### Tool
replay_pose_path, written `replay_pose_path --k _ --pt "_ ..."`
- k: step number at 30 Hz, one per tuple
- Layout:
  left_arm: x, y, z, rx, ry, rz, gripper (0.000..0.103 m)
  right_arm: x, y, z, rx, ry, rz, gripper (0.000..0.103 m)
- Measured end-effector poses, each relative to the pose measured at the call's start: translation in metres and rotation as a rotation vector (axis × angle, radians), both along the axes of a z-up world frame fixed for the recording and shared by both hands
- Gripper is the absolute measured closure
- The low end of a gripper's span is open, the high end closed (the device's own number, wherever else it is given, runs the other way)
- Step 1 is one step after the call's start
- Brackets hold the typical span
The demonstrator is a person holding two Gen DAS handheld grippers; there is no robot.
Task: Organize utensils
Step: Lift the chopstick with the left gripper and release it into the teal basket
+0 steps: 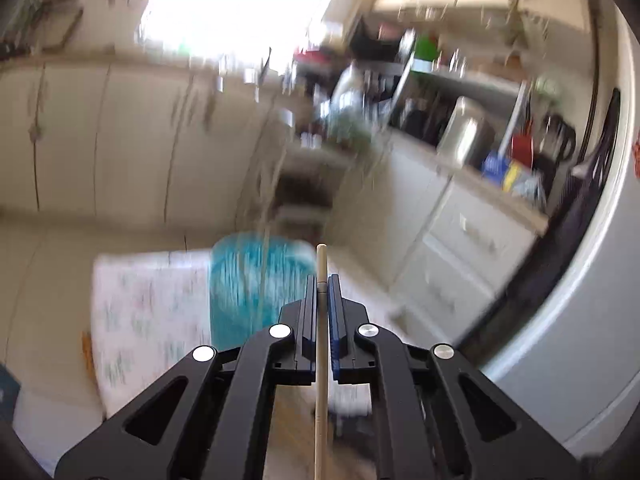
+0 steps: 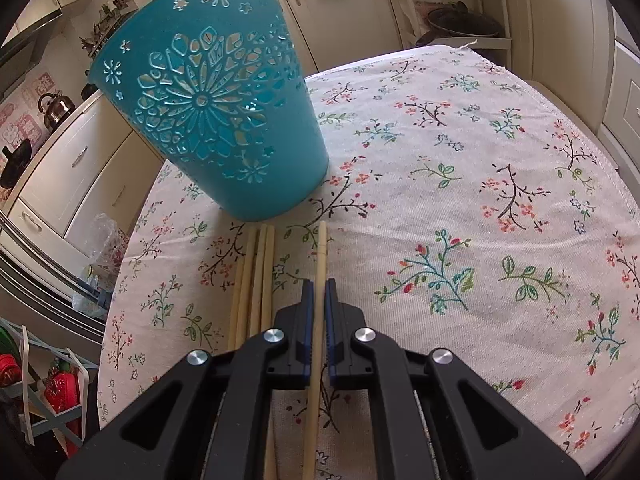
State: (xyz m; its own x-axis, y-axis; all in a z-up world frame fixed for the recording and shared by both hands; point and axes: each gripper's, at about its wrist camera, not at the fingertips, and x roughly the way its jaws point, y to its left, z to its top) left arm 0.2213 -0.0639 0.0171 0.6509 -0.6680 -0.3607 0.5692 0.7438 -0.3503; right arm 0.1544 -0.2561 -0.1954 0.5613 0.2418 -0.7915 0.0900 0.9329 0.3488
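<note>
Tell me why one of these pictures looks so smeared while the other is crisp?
Left wrist view: the kitchen and the teal holder streak with motion blur, the window glares white, yet the left tongs and their chopstick stay sharp. Right wrist view: sharp throughout, evenly lit, with the tablecloth bulging from the fisheye lens.

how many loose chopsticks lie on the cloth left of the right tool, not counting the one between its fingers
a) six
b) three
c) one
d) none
b: the right wrist view shows three loose chopsticks lying side by side on the cloth, just left of the right tool, which is around a fourth chopstick below the cup.
</note>
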Motion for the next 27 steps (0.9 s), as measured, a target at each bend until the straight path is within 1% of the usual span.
replay_pose_path --k 3,5,8,10,13,17,21,23,27 --pt "0.017 -0.010 0.028 -0.039 -0.098 0.089 0.098 0.001 -0.001 0.000 0.004 -0.001 -0.001 0.097" --pt "0.025 -0.015 0.040 -0.064 -0.126 0.126 0.098 0.002 -0.002 -0.001 0.007 -0.002 -0.002 0.097" --pt "0.045 -0.023 0.051 -0.083 -0.169 0.206 0.098 0.004 -0.004 -0.001 0.014 -0.003 -0.007 0.097" --pt "0.060 -0.031 0.052 -0.084 -0.197 0.261 0.098 0.003 -0.004 -0.001 0.018 -0.003 -0.010 0.097" --pt "0.081 -0.040 0.048 -0.067 -0.220 0.323 0.098 0.002 -0.005 -0.002 0.028 -0.004 -0.014 0.097" --pt "0.106 -0.048 0.029 -0.063 -0.183 0.365 0.098 0.002 -0.006 -0.002 0.038 -0.005 -0.016 0.097" --pt "0.109 -0.048 0.001 -0.055 -0.177 0.410 0.098 0.002 -0.008 -0.002 0.048 -0.006 -0.022 0.097" --pt "0.114 -0.048 -0.008 -0.045 -0.161 0.416 0.098 0.003 -0.008 -0.002 0.050 -0.007 -0.022 0.097" --pt "0.111 -0.046 -0.009 -0.049 -0.184 0.421 0.098 0.003 -0.008 -0.002 0.053 -0.007 -0.025 0.097"
